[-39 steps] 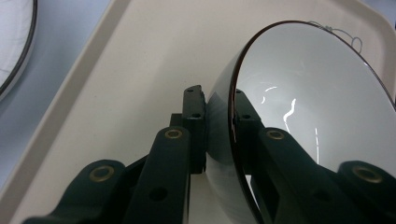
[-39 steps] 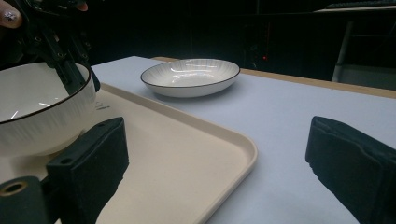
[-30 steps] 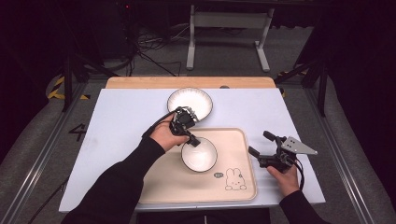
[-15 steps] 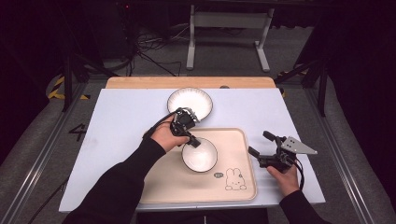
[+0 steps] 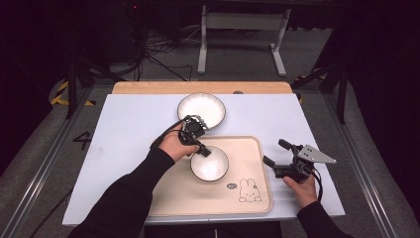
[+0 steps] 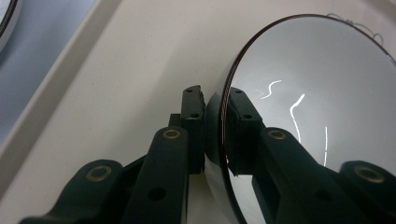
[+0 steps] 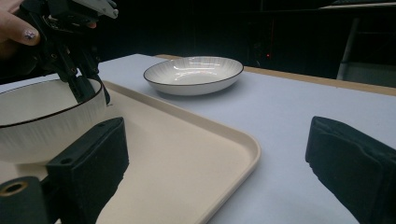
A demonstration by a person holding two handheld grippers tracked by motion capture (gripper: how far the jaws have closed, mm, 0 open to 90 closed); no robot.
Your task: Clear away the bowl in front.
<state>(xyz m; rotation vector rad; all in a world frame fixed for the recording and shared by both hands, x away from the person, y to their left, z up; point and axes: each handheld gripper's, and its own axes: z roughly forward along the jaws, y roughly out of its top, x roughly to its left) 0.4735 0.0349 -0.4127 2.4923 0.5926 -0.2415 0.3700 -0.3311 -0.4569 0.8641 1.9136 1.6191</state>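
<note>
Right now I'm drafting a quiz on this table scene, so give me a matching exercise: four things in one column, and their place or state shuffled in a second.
Things:
1. bowl
2. plate
3. left gripper
4. right gripper

Place or state:
A. on the blue table mat, beyond the tray
B. open, holding nothing
C. on the tray
D. clamped on a rim

Pairs: 1-C, 2-A, 3-D, 4-B

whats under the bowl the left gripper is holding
The bowl sits on the beige tray, left gripper clamped on its rim. The tray patch beneath it is covered, so anything there can't be seen.
</note>
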